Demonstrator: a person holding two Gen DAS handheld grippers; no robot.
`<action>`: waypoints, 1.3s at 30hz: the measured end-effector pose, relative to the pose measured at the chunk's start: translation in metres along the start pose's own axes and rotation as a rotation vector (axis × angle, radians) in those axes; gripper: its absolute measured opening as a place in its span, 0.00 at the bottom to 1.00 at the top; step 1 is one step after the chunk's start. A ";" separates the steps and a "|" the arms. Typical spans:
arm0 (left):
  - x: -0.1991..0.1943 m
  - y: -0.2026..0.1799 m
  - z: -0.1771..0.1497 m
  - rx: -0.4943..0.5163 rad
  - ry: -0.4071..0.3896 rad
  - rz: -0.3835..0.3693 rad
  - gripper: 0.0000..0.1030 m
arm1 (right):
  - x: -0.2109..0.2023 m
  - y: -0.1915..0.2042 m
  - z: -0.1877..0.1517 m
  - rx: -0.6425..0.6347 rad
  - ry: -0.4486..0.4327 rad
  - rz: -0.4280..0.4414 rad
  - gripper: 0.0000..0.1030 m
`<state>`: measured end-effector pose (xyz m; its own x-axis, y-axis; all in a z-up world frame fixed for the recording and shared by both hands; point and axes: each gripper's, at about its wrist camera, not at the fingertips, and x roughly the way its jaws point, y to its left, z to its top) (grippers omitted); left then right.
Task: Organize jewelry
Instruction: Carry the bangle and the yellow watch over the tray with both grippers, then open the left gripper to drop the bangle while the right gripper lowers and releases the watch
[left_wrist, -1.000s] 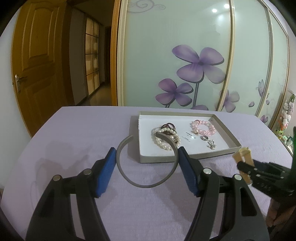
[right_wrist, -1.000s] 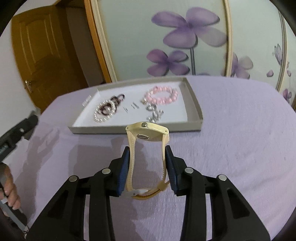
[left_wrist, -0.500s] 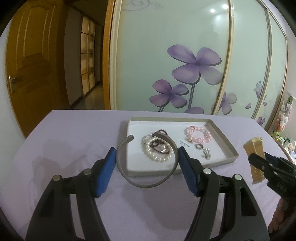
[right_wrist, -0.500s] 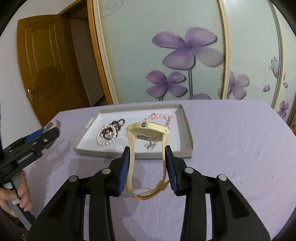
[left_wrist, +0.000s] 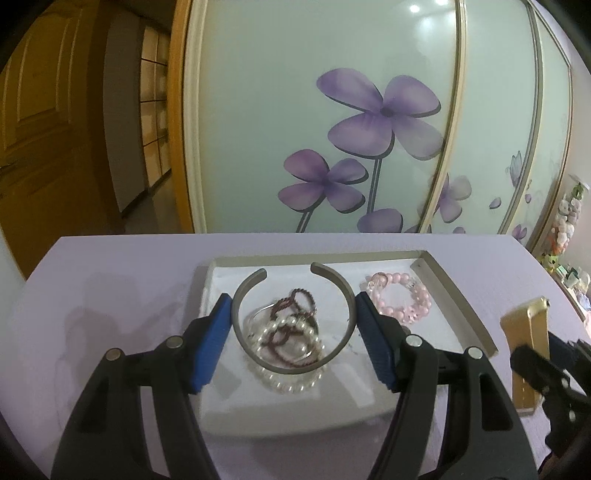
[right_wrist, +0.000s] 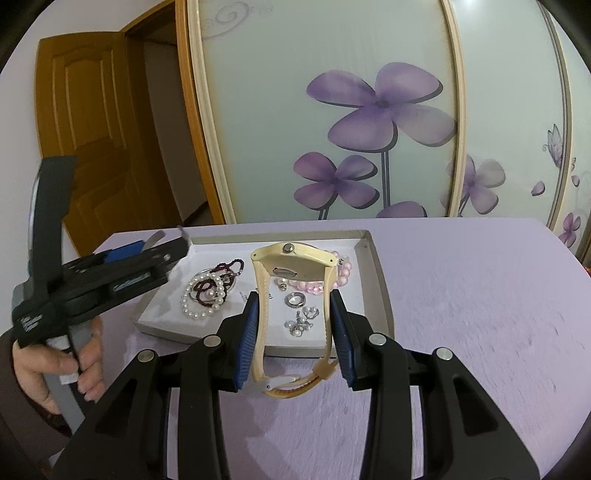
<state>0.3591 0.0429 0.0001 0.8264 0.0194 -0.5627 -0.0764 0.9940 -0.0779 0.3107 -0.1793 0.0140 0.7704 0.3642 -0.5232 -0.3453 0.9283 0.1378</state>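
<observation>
Two hand-held grippers over a lilac-covered table (right_wrist: 461, 295), each carrying one item toward a shallow white tray (left_wrist: 456, 306). The left gripper (left_wrist: 293, 317) is clenched on an open grey cuff bangle (left_wrist: 291, 363), its blue pads pressing the outer sides of the ring and the gap in the bangle facing away from the camera. A second ago the bangle hung over bare cloth in front of the tray's near wall; it now hangs over the tray's interior, above the tangle of pearl bracelet (left_wrist: 291, 384) and dark red beaded chain (left_wrist: 295, 314). The right gripper (right_wrist: 293, 317) is clenched on a cream wristwatch (right_wrist: 293, 258), pads against both sides of the strap, watch case uppermost; it has drawn closer to the tray's near edge, with the strap buckle on the near side of the wall and the case seen against the interior. Already in the tray: a pink bead bracelet (left_wrist: 400, 299), a silver ring (right_wrist: 294, 300) and small silver earrings (right_wrist: 303, 321). A hand (right_wrist: 55, 373) grips the left tool's handle at the lower left of the right-wrist view. Judged from this, the bangle is placed for release, though letting go here would probably drop it onto the pearls; the watch appears to have a short way to travel before it clears the wall.
</observation>
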 end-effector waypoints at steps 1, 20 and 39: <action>0.005 -0.001 0.001 0.000 0.004 -0.003 0.65 | 0.002 -0.001 0.000 0.001 0.002 -0.001 0.38; 0.051 -0.006 -0.002 -0.013 0.083 -0.025 0.65 | 0.017 0.000 -0.008 0.002 0.032 -0.003 0.38; 0.015 0.014 -0.005 -0.056 0.040 -0.024 0.72 | 0.016 0.010 -0.009 -0.024 0.030 -0.001 0.38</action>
<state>0.3678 0.0570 -0.0133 0.8058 -0.0098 -0.5921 -0.0887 0.9866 -0.1370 0.3150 -0.1651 -0.0012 0.7546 0.3603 -0.5485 -0.3575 0.9266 0.1169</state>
